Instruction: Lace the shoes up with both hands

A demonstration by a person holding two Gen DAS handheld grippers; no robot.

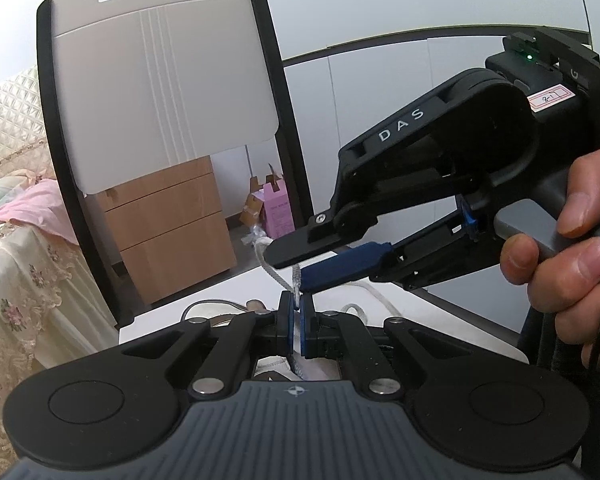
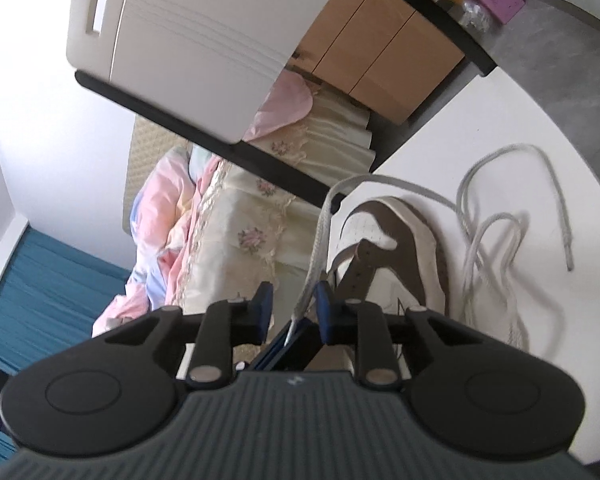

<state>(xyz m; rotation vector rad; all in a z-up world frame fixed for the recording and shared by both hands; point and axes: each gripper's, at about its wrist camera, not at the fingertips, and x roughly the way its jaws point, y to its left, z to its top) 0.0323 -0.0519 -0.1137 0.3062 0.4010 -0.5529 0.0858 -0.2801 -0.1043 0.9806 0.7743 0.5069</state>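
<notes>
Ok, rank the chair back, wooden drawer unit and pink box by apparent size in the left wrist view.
1. chair back, largest, though nearest the camera
2. wooden drawer unit
3. pink box, smallest, and farthest

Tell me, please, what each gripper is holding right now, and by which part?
The left gripper pinches the shoelace near its tip. The right gripper stands open around the lace, gripping nothing.

The shoe sits near the edge of the white table. To its right, loose lace loops sprawl across the tabletop, cluttering that side. Past those loops, bare table lies open. A chair stands close beyond the shoe's toe, blocking that way. Above the shoe, 2 grippers crowd together.
</notes>
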